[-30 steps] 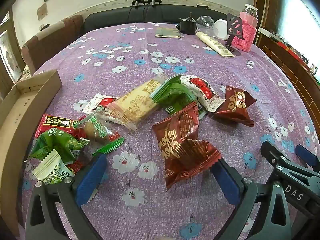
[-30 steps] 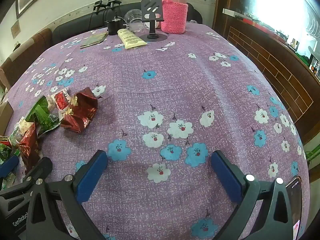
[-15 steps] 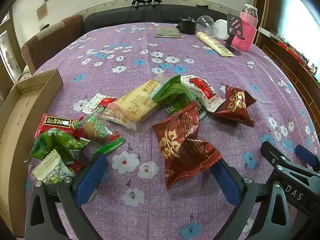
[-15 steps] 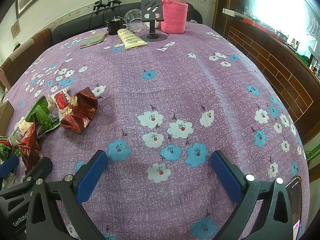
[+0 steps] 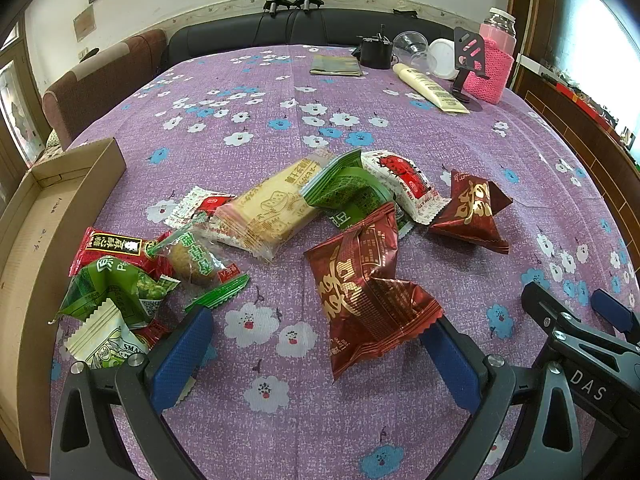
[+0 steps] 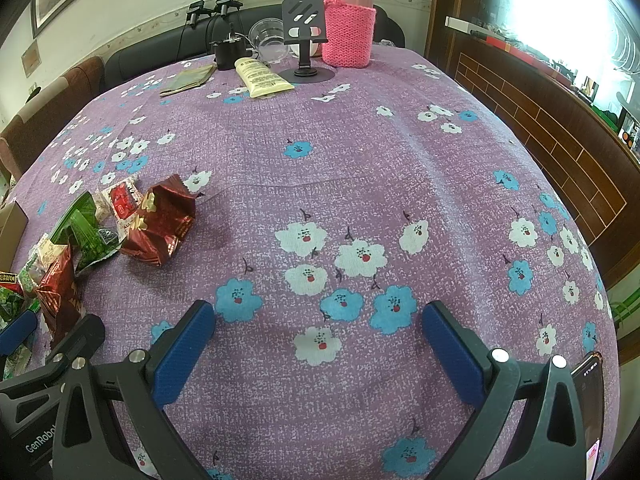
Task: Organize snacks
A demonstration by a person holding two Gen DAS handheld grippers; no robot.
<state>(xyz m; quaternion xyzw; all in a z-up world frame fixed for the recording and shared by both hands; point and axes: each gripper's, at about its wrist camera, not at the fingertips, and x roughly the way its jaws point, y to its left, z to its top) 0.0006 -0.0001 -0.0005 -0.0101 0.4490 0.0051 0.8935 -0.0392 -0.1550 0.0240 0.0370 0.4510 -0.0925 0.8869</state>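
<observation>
The left gripper (image 5: 316,344) hangs over the purple floral tablecloth (image 5: 280,92), jaws spread wide and holding nothing. A dark red snack packet (image 5: 362,284) lies between its blue fingers (image 5: 180,354), nearer the one at 3 o'clock. More snacks (image 5: 264,212) lie scattered toward 12 and 9 o'clock, beside a cardboard box (image 5: 32,216). The right gripper (image 6: 318,346) also gapes, empty, above bare cloth; another red packet (image 6: 160,220) sits at its 10 o'clock.

Snack pile (image 5: 280,232) crowds the left gripper (image 5: 320,352) (box (image 5: 44,216) leftward) — bare cloth (image 6: 360,168) ahead of the right
</observation>
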